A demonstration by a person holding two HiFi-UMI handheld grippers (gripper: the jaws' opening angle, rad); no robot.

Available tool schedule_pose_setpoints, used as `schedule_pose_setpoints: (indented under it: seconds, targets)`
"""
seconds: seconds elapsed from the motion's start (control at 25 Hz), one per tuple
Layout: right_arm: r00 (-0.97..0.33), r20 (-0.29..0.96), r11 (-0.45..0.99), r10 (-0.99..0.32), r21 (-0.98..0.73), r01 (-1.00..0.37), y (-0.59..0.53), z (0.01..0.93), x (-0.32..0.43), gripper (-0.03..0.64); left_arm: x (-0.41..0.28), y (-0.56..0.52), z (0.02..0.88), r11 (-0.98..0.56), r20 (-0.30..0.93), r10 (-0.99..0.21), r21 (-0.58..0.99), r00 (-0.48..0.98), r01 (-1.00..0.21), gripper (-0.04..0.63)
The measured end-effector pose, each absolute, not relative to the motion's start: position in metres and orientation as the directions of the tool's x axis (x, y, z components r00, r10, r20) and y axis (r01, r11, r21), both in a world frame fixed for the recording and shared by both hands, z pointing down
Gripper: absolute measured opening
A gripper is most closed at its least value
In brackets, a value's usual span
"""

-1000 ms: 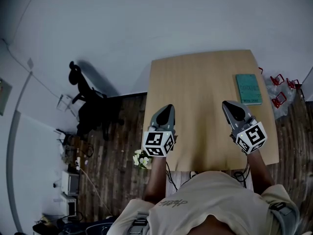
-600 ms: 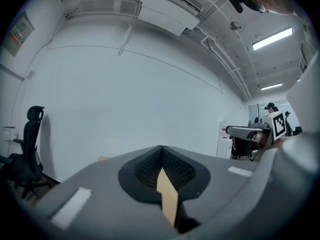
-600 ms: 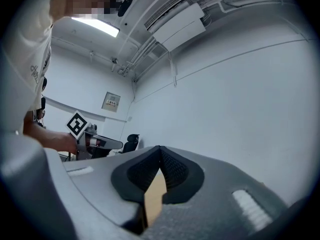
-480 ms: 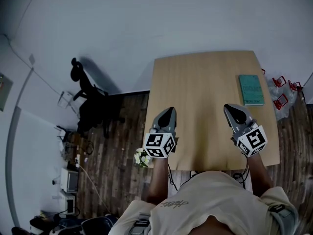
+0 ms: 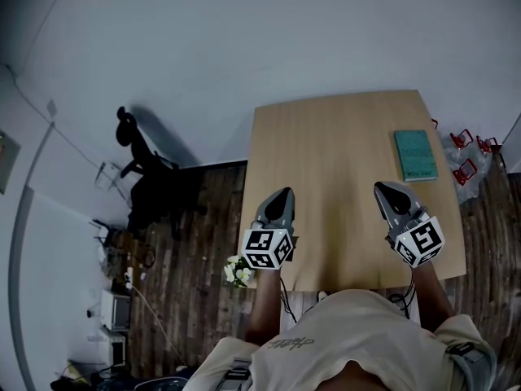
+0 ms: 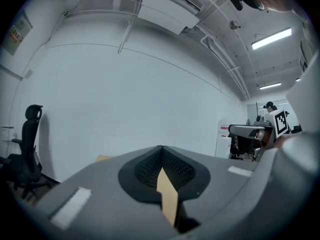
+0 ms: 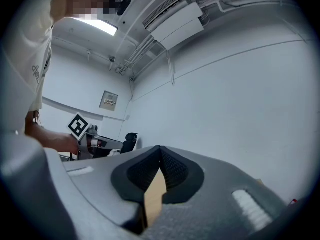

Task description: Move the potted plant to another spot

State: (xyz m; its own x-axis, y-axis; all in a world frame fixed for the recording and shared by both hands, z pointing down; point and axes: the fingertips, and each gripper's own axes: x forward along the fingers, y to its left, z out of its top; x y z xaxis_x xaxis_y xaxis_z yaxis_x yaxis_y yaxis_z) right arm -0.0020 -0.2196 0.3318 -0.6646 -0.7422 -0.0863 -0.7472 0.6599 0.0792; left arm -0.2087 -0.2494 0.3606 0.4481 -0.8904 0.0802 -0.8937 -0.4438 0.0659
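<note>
Seen from above, a person in a beige shirt (image 5: 350, 344) stands at the near edge of a rectangular table (image 5: 334, 153) with a smooth, pale wood-grain top. Each hand holds a grey, wedge-shaped gripper levelled over the tabletop. The left gripper (image 5: 282, 192) and the right gripper (image 5: 381, 187) both taper to a point, and each carries a white cube with black square markers at its rear.

In the left gripper view, the two jaws are pressed together at the tips, with nothing between them. Their inner pads form a dark, ribbed hollow, and a thin tan sliver shows through the slit behind the tips. The right gripper view shows the same: jaws clenched tip to tip, empty.

The potted plant (image 5: 236, 270), a small cluster of white blossoms with green leaves, sits on the dark plank floor (image 5: 195, 300) just beside the table's near left corner, below the left gripper's cube; its pot cannot be made out.

A flat teal book (image 5: 415, 154) lies near the table's right edge. Small red wire-like frames (image 5: 466, 169) lie on the floor beyond that edge. A black office chair (image 5: 155, 187) stands well to the left, against a plain white wall
</note>
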Motion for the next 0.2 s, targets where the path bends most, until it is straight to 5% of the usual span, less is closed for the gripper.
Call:
schedule_pose_setpoints:
  seconds: [0.2]
  targets:
    - [-0.663, -0.070, 0.659, -0.745, 0.075, -0.749, -0.2192, 0.3392, -0.0022, 0.002, -0.2113, -0.2497, 0.3695, -0.439, 0.095, -0.890, 0.082, 0.446, -0.895, 0.017]
